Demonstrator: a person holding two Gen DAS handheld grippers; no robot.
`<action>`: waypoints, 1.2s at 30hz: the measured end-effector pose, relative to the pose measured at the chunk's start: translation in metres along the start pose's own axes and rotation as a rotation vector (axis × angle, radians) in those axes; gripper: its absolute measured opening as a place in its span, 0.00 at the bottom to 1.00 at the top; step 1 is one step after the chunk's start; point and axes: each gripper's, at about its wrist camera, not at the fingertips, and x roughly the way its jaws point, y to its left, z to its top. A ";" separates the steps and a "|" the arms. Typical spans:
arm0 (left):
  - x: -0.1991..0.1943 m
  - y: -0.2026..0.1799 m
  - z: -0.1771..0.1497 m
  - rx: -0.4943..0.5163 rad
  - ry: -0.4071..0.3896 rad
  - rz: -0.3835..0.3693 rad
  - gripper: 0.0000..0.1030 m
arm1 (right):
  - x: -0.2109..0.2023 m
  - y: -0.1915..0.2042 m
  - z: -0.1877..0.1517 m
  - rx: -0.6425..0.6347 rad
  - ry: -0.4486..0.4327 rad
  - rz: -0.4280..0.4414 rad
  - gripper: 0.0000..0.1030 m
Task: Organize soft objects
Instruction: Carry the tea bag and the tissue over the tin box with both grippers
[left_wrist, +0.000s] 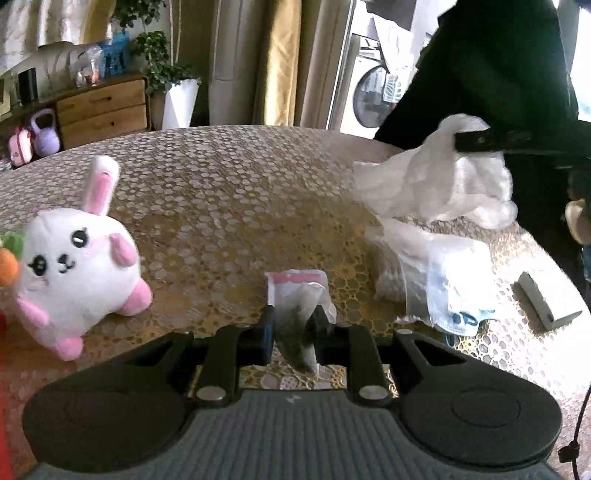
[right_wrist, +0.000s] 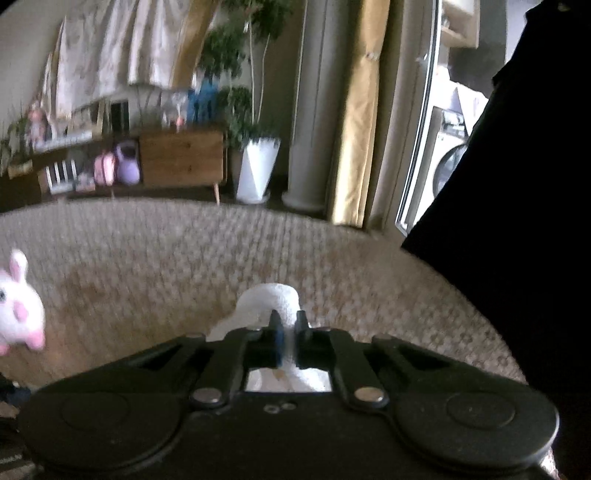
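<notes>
My left gripper (left_wrist: 291, 325) is shut on a small clear packet (left_wrist: 295, 291) with a pink top strip, just above the gold lace tablecloth (left_wrist: 229, 192). A white plush bunny (left_wrist: 77, 266) with pink ears and a carrot lies at the left. At the right, my right gripper (left_wrist: 463, 139) is shut on a white fluffy cloth (left_wrist: 436, 184), which hangs lifted over the table. In the right wrist view that gripper (right_wrist: 288, 325) pinches the fluffy cloth (right_wrist: 271, 299) between its pads, and the bunny (right_wrist: 18, 314) shows at the left edge.
A clear plastic bag with a face mask (left_wrist: 450, 291) lies under the lifted cloth. A small white box (left_wrist: 550, 299) sits near the table's right edge. A person in dark clothing (left_wrist: 517, 74) stands at the right. Drawers and plants stand beyond the table.
</notes>
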 end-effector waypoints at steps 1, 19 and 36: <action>-0.003 0.002 0.001 -0.004 -0.002 0.003 0.19 | -0.005 -0.001 0.003 0.003 -0.011 -0.001 0.05; -0.084 0.045 0.026 -0.069 -0.023 0.008 0.19 | -0.121 0.035 0.027 0.014 -0.094 0.079 0.05; -0.184 0.132 0.009 -0.062 -0.014 0.089 0.19 | -0.171 0.126 0.037 0.003 -0.093 0.306 0.05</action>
